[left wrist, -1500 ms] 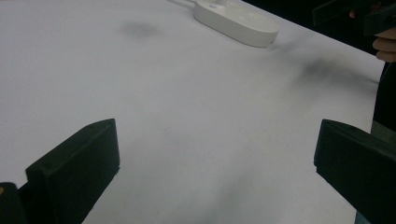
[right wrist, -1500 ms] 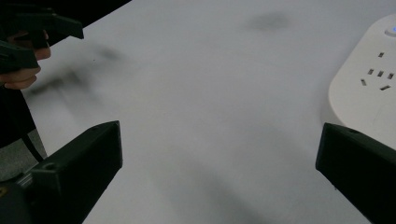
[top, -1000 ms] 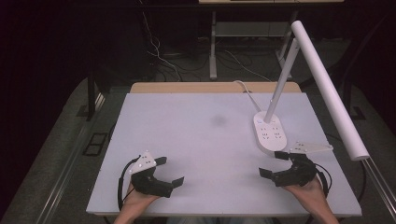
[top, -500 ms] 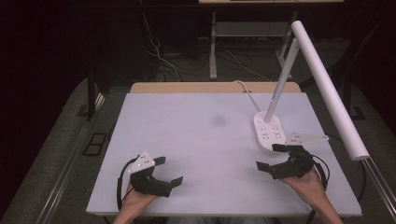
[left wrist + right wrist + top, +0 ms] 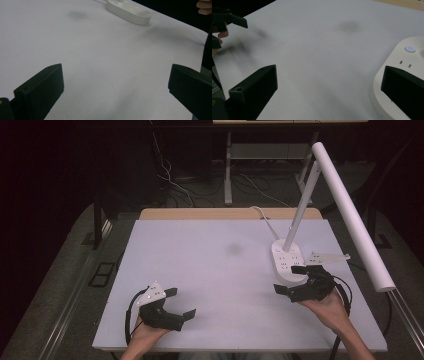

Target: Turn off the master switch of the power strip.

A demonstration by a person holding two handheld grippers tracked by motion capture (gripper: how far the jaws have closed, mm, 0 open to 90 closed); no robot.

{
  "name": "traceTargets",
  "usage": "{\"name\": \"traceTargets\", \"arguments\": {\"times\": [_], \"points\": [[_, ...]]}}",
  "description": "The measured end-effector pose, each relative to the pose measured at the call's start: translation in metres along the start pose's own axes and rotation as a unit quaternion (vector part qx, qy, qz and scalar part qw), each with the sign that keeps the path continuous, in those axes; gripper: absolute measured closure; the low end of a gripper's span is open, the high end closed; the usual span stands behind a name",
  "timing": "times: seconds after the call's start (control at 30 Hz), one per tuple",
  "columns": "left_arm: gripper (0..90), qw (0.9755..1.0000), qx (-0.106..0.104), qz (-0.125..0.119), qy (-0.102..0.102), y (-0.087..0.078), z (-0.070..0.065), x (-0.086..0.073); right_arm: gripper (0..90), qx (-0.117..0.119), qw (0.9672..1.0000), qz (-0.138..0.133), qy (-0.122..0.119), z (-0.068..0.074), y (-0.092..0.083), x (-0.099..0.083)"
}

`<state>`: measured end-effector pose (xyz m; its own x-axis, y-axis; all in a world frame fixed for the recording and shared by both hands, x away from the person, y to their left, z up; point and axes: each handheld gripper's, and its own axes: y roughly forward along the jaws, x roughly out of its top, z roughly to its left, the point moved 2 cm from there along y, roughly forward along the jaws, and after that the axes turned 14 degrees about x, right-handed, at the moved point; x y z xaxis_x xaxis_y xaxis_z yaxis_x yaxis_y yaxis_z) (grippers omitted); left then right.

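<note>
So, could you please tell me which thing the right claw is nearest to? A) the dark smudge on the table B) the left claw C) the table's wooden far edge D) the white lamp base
D: the open right claw sits at the lamp base, with one jaw overlapping it in the right gripper view.

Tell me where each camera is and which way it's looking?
High view: above the person's side, looking forward and down on the table; both hands, left gripper, right gripper.
Left gripper view: between open jaws, across the table toward the lamp base.
Right gripper view: open jaws beside the lamp base, left gripper far off.
All share the lamp base.
</note>
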<state>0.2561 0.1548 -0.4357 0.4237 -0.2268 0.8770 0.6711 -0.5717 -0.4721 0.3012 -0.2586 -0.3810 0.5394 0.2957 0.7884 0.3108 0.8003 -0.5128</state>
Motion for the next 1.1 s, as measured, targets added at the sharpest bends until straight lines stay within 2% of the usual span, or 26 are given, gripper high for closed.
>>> {"name": "traceTargets", "arguments": {"times": [0.57, 1.1], "points": [[0.0, 1.0, 0.0, 0.0, -0.002, 0.0, 0.001, 0.0, 0.0, -0.015, 0.9997, 0.017, 0.0, -0.015, 0.011, 0.019], [0.0, 1.0, -0.001, -0.001, -0.003, -0.001, 0.002, 0.0, 0.0, -0.041, 0.9983, 0.04, -0.015, -0.025, 0.022, 0.036]]}}
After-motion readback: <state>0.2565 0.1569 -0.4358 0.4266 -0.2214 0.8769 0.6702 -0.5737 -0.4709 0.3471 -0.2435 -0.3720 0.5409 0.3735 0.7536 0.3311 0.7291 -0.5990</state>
